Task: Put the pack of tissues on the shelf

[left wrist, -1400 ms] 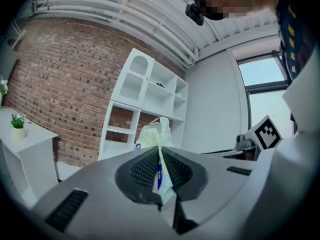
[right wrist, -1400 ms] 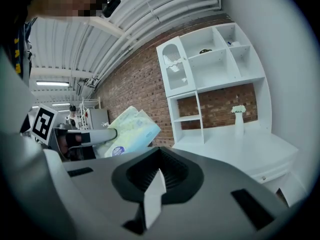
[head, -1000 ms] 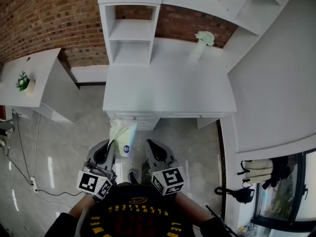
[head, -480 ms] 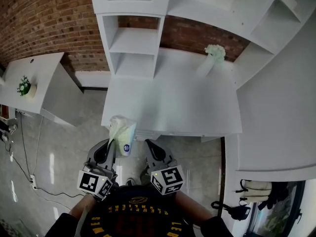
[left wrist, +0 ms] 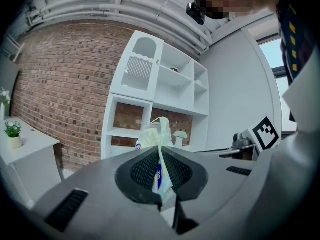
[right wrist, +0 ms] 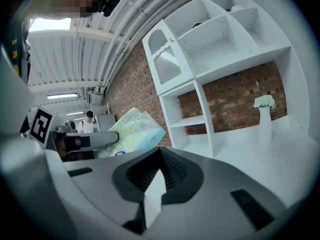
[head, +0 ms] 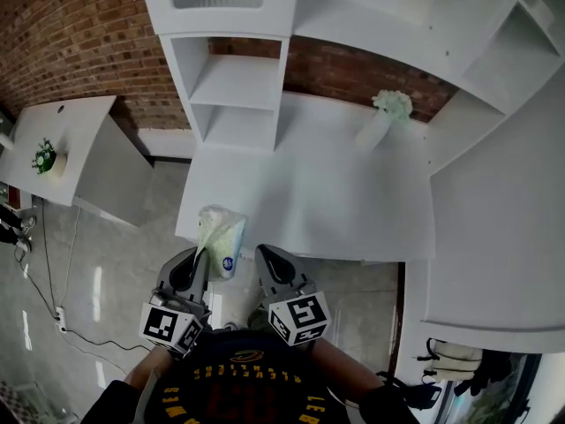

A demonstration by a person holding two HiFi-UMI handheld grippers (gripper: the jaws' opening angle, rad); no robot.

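Looking down in the head view, the left gripper (head: 196, 268) holds the pack of tissues (head: 221, 235) by the white desk's (head: 335, 210) near edge, with the shelf (head: 234, 91) at twelve o'clock. In the left gripper view, the jaws pinch the pack's crimped end. In the right gripper view, the right gripper (right wrist: 159, 159) has its jaws pressed together and empty, with the pack at ten o'clock.

The person wears a black shirt (head: 249, 394) with orange letters. The left gripper (head: 197, 257) and right gripper (head: 263, 255) are grey, each with a black-and-white marker cube (head: 169, 327).
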